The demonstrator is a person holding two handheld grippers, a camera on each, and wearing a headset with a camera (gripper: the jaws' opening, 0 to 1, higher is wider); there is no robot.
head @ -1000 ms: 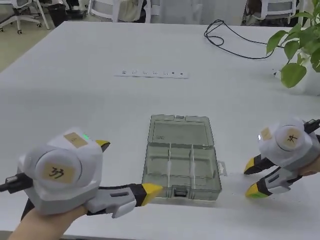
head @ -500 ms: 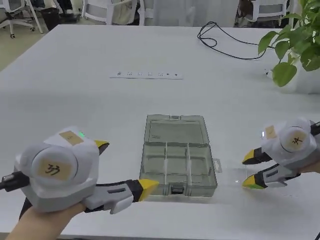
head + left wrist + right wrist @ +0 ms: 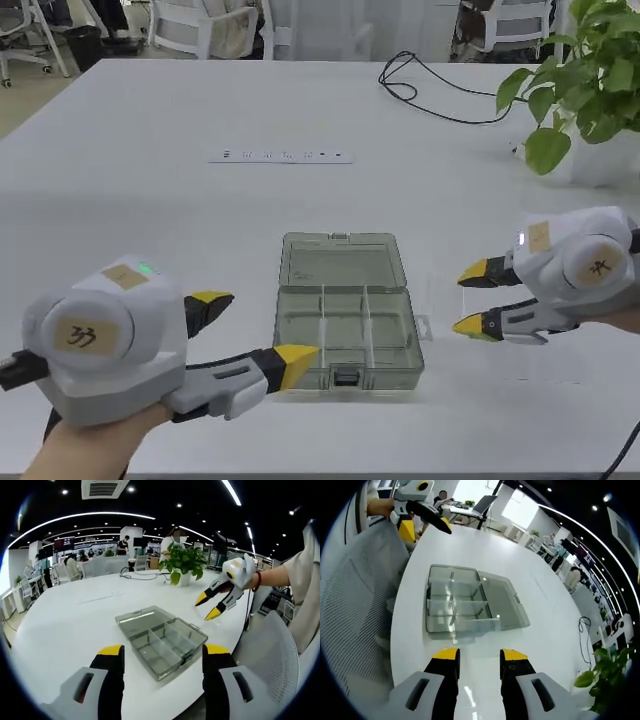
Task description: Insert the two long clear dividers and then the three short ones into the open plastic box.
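The open clear plastic box [image 3: 345,310] sits in the middle of the white table, its lid [image 3: 342,260] laid flat toward the far side. Clear dividers [image 3: 322,320] stand inside and split the tray [image 3: 452,605] into compartments. A small clear piece [image 3: 476,626] lies on the table against the box's right side. My right gripper [image 3: 470,298] hovers open to the right of the box, above the table, with nothing between its fingers. My left gripper [image 3: 252,328] is open at the box's front left corner, also holding nothing. The box [image 3: 162,635] lies beyond its fingertips.
A white power strip [image 3: 280,155] lies farther back on the table. A black cable [image 3: 420,85] loops at the far right beside a potted plant [image 3: 575,90]. A mesh chair [image 3: 355,605] stands at the table's near edge. Office chairs line the far side.
My right gripper has risen off the table and moved left toward the box's right side. The left gripper stays put at the front left. The head camera has shifted.
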